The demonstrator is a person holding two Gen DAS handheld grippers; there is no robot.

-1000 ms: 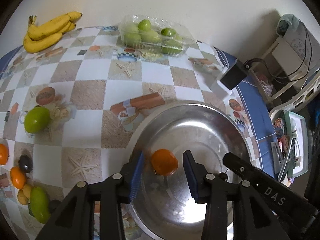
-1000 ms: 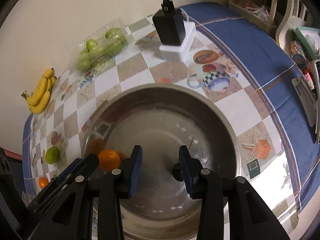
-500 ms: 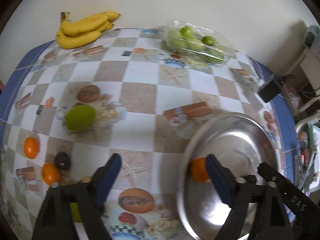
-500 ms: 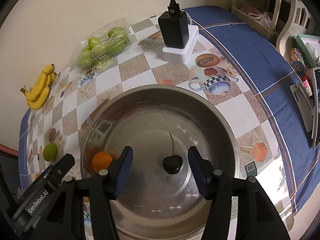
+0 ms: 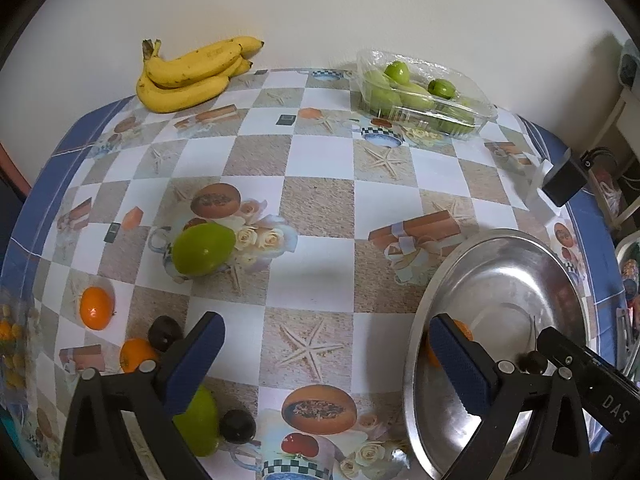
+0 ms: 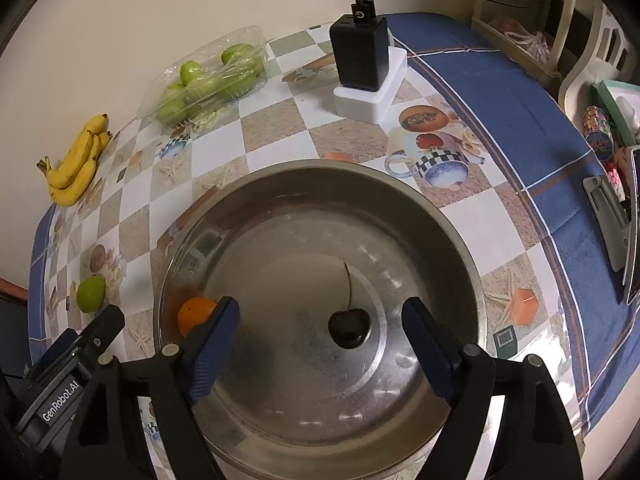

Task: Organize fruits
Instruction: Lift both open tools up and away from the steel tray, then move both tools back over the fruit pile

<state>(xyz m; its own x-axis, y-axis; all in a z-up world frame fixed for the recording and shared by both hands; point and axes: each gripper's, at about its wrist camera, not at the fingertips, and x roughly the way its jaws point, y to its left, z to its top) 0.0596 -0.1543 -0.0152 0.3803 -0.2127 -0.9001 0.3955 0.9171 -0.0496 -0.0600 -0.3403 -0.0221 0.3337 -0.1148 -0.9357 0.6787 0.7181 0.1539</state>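
Above the steel bowl (image 6: 460, 236), both grippers, left (image 5: 326, 356) and right (image 6: 320, 344), are being held empty, jaws spread, presumably for collecting remaining counter (image 5: 320, 200) fruit.

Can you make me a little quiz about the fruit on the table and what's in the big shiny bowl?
1. True or false: the metal bowl holds an orange and a dark cherry.
2. Where are the bananas? A) in the bowl B) at the back of the table by the wall C) in the clear plastic box
3. Fill in: both the right gripper and the left gripper are ____, holding nothing.

Key: 1 true; 2 B; 3 open.
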